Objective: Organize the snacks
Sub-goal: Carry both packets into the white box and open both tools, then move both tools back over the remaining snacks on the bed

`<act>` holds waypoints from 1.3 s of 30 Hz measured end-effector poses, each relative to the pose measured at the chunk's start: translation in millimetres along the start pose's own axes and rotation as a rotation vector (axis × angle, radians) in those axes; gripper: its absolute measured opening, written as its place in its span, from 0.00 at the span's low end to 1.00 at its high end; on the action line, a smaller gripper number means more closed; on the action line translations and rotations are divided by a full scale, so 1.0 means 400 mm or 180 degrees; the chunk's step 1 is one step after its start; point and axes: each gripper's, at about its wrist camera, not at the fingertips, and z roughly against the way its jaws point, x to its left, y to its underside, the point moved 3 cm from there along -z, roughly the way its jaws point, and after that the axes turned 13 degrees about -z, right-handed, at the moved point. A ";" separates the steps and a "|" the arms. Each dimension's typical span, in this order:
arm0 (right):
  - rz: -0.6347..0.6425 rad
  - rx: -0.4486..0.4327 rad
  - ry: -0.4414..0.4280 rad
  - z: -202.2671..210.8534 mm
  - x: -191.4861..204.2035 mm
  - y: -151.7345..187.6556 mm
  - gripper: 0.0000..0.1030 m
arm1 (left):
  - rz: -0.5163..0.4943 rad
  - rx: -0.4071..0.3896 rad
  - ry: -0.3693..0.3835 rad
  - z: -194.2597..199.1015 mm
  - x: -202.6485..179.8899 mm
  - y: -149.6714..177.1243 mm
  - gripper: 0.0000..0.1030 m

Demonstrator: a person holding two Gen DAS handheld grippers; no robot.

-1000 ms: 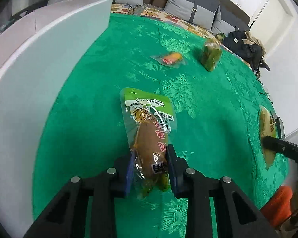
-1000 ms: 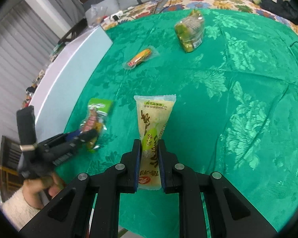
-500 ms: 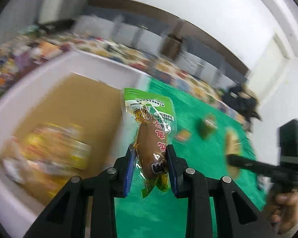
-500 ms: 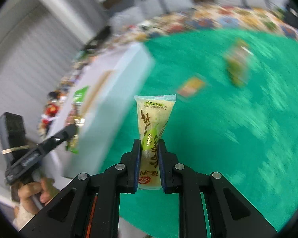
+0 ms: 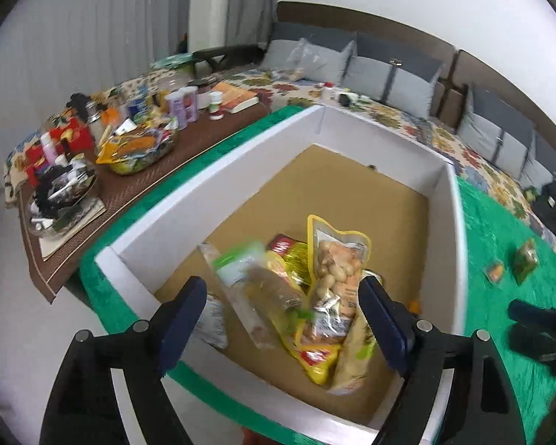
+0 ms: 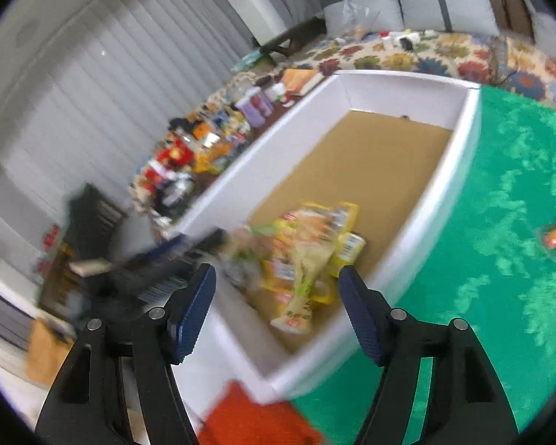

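A white box [image 5: 450, 200] with a brown floor stands on the green cloth and holds a pile of snack packets [image 5: 333, 270]. My left gripper [image 5: 281, 319] hangs over the pile with its jaws opening. The green-topped sausage packet [image 5: 257, 283] is blurred, loose between them and touching neither pad. My right gripper [image 6: 276, 311] is over the box's near corner, jaws also opening. The yellow-green packet [image 6: 300, 296] lies free on the pile [image 6: 315, 230] below it. The right gripper [image 5: 537, 328] shows at the edge of the left wrist view, and the left gripper [image 6: 159, 270] appears as a dark blur in the right wrist view.
An orange packet [image 5: 495, 270] and a green packet [image 5: 524, 261] lie on the green cloth [image 6: 500, 259] right of the box. A cluttered brown side table [image 5: 137, 185] stands left of it. Grey cushions [image 5: 389, 70] line the back. An orange-red cloth [image 6: 255, 415] sits near the right gripper.
Both grippers swung left from the green cloth to over the white box, then their jaws opened. The sausage packet and the yellow-green packet left the pads and dropped toward the pile.
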 end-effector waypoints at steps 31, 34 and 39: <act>-0.1106 -0.0850 0.2338 0.411 -0.949 0.294 0.86 | -0.1736 0.0505 0.1138 -0.214 -0.935 0.150 0.98; -0.1108 -0.0850 0.2334 0.411 -0.949 0.292 0.86 | -0.1838 0.0317 0.1110 -0.208 -0.936 0.168 1.00; -0.1107 -0.0849 0.2334 0.411 -0.950 0.291 0.86 | -0.1817 0.0289 0.1094 -0.207 -0.938 0.168 1.00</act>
